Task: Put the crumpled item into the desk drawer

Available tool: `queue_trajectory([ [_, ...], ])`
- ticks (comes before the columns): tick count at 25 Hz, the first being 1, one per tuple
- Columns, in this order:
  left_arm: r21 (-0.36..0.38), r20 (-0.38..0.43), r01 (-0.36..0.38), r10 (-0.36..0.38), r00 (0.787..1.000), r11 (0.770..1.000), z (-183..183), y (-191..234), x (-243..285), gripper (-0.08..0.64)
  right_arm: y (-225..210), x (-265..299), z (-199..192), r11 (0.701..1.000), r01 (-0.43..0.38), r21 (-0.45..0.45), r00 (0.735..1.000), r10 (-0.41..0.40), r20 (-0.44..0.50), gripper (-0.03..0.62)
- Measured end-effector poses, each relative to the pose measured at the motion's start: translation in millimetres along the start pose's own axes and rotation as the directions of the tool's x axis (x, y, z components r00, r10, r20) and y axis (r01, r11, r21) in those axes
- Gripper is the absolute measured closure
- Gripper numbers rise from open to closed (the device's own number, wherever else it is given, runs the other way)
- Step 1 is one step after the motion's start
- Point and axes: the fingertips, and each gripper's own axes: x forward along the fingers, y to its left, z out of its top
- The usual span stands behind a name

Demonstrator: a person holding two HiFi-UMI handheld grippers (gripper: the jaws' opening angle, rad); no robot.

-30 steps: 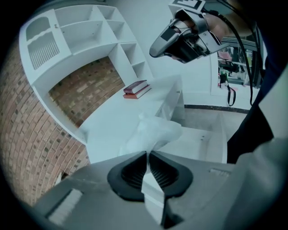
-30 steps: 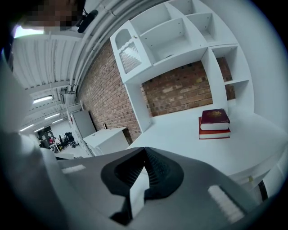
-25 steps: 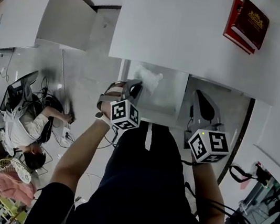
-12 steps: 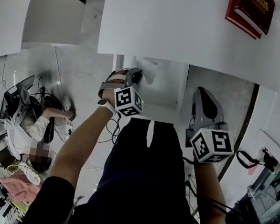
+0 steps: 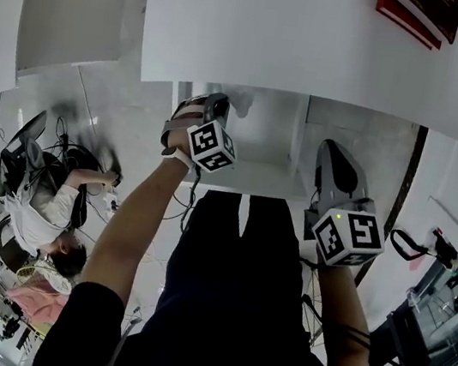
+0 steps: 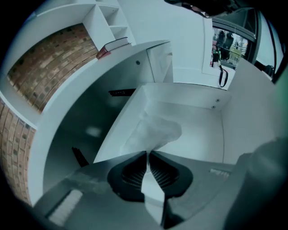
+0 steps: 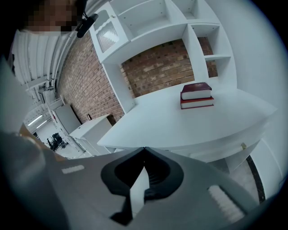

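The crumpled item (image 6: 155, 130) is a wad of thin white paper, and my left gripper (image 6: 147, 153) is shut on its near end. The wad hangs just inside the open white desk drawer (image 6: 198, 121). In the head view the left gripper (image 5: 224, 109) reaches under the desk's front edge, with the wad (image 5: 241, 102) half hidden by that edge over the drawer (image 5: 266, 145). My right gripper (image 5: 330, 150) hovers right of the drawer, shut on nothing. In its own view the right gripper (image 7: 144, 149) points up at the white desk (image 7: 180, 121).
Two dark red books (image 5: 418, 11) lie on the desk top (image 5: 289, 31) at the far right; they also show in the right gripper view as books (image 7: 196, 95). A white cabinet (image 5: 66, 16) stands at the left. A person (image 5: 46, 208) sits low at the left among cables.
My left gripper has carried the wad forward, further under the desk edge and into the drawer. The right gripper has hardly moved. The head view has shifted so the desk sits higher.
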Motion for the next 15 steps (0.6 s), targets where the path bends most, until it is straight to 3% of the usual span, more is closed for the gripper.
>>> queue_trajectory([
  [15, 0.003, -0.093, 0.030, -0.030, 0.995, 1.000, -18.1, -9.0, 41.5, 0.532, -14.4, 5.5, -20.2, 1.000, 0.026, 0.013, 0.999, -0.025, -0.048, 0.590],
])
